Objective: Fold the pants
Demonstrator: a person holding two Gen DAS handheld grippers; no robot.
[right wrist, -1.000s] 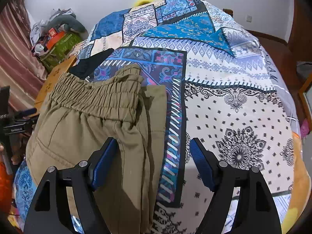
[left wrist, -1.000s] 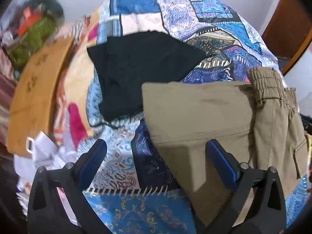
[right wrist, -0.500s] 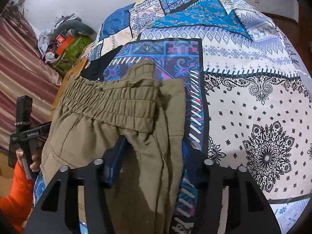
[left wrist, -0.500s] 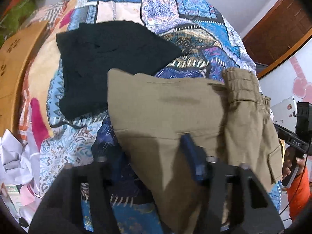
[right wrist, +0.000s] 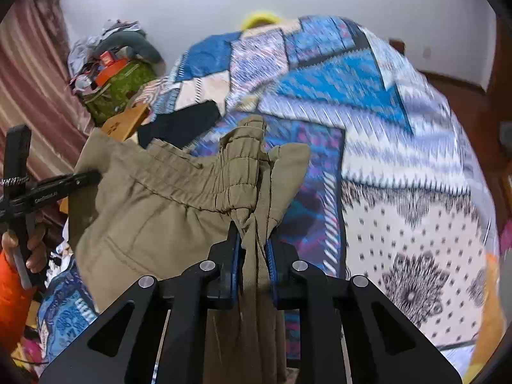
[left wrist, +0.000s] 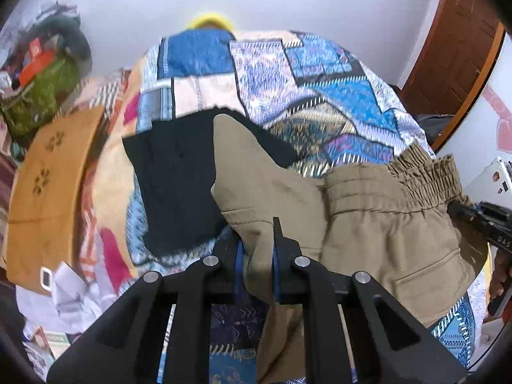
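The khaki pants (left wrist: 377, 224) with an elastic waistband are bunched and lifted above the patterned bed cover (left wrist: 320, 96). My left gripper (left wrist: 257, 256) is shut on a fold of the pants near the leg end. My right gripper (right wrist: 252, 246) is shut on the pants (right wrist: 166, 198) at the waistband edge. The cloth hangs between the two grippers. The left gripper also shows in the right wrist view (right wrist: 48, 188), held in a hand in an orange sleeve. The lower part of the pants is hidden behind the gripper bodies.
A folded black garment (left wrist: 179, 176) lies on the bed beyond the pants. A wooden board (left wrist: 48, 185) and a cluttered pile with a green bag (right wrist: 118, 86) stand at the left. A brown door (left wrist: 454, 48) is at the right, a white wall behind.
Both grippers have shut on the pants and raised them off the bed. The pants lay flat before and are now bunched. Both views have tilted upward towards the wall.
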